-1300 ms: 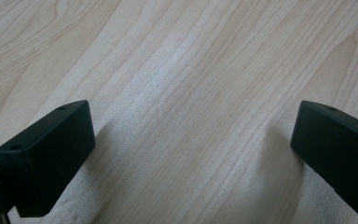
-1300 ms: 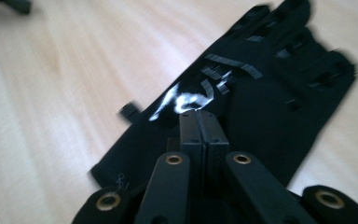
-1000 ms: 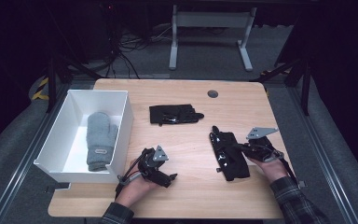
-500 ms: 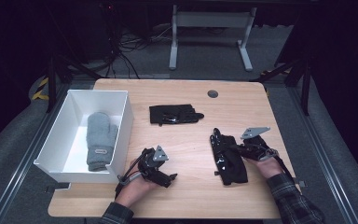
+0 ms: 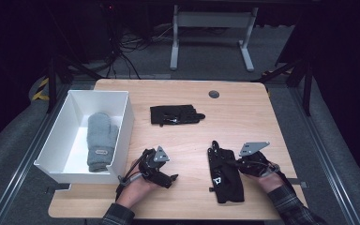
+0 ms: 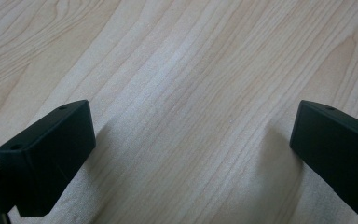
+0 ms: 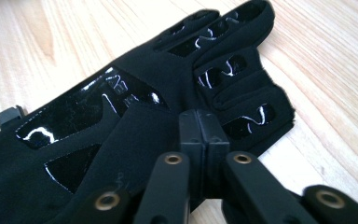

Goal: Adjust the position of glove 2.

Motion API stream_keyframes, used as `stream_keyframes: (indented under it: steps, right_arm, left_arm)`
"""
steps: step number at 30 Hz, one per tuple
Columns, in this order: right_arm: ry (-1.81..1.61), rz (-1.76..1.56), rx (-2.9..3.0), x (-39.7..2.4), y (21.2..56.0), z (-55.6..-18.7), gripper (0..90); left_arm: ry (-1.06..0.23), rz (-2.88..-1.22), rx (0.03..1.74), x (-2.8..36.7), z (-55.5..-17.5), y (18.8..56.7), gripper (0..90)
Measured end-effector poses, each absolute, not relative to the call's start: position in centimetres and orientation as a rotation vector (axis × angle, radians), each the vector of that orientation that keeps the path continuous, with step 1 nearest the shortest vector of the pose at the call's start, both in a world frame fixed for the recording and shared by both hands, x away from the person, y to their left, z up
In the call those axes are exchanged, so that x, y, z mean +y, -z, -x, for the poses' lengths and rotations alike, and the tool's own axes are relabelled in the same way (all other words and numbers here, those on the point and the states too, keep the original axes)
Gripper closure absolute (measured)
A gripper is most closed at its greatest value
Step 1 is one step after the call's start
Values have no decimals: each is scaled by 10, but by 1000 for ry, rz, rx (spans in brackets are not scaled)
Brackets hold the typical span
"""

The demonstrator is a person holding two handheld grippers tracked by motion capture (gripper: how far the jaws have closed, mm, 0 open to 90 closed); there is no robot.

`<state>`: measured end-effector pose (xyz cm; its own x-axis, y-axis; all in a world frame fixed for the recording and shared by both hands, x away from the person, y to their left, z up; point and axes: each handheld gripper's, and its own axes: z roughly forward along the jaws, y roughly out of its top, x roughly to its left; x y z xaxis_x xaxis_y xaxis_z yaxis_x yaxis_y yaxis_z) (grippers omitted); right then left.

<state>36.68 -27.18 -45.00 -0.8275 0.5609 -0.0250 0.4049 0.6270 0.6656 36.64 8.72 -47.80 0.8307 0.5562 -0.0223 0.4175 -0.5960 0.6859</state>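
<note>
While the person's left hand [image 5: 138, 187] rests at the lower middle of the high view, the left gripper [image 5: 166, 177] in it lies on the bare wooden table [image 5: 243, 117], just right of the white box. Its own view shows the two black jaws spread wide, one at the lower left and one at the right edge of the frame, with plain wood grain between them; this gripper is released and grasps nothing.

Right of it, at the lower right of the high view, the right gripper [image 5: 232, 165] sits at the edge of a black glove [image 5: 225, 176] that lies flat on the table, its long axis running up and down the frame. The right gripper view shows its jaws pressed together, pad against pad, at the lower centre, over the glove [image 7: 135, 116]. The glove's fingers [image 7: 233, 70] point to the upper right of that view, with glossy patches on the fabric. Whether a fold of cloth is pinched between the pads cannot be told. The jaws have just been easing apart slightly.

A second black glove [image 5: 174, 114] lies apart at the centre of the high view. The white box [image 5: 122, 126] stands at the left edge of the table and holds a grey mitten [image 5: 101, 140], cuff toward the bottom.
</note>
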Motion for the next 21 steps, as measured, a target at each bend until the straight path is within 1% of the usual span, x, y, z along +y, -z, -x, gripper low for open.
stream_keyframes:
  steps: [1, 2, 3, 5, 6, 7, 9, 13, 14, 18, 21]
  right_arm:
    - [-1009, -794, 2602, -273, 448, -367, 775]
    - [-1037, -804, 2588, -275, 445, -367, 751]
    - [-1063, -812, 2562, -277, 442, -366, 695]
    - [-1077, -835, 2534, -281, 440, -366, 616]
    - [-1086, -855, 2518, -284, 441, -366, 554]
    - [-1089, -870, 2500, -287, 441, -366, 518]
    - [-1096, -901, 2475, -293, 444, -365, 436]
    - [-1094, -943, 2449, -304, 448, -366, 351]
    - [-1090, -951, 2446, -308, 449, -366, 315]
    - [-1080, -997, 2434, -317, 456, -367, 256]
    - [-1058, -1022, 2430, -321, 461, -368, 235]
  left_arm:
    - [-252, -2293, 710, 87, -366, 478, 4]
    - [-253, -2293, 714, 87, -366, 478, 5]
    - [-254, -2300, 721, 87, -366, 476, 16]
    - [-250, -2299, 733, 87, -366, 472, 117]
    - [-255, -2307, 736, 87, -366, 470, 179]
    - [-260, -2311, 743, 86, -366, 469, 206]
    - [-258, -2304, 742, 85, -368, 466, 321]
    - [-261, -2289, 764, 83, -378, 460, 612]
    - [-265, -2288, 767, 82, -381, 460, 697]
    - [-258, -2301, 807, 78, -393, 457, 900]
    - [-265, -2307, 836, 75, -404, 453, 900]
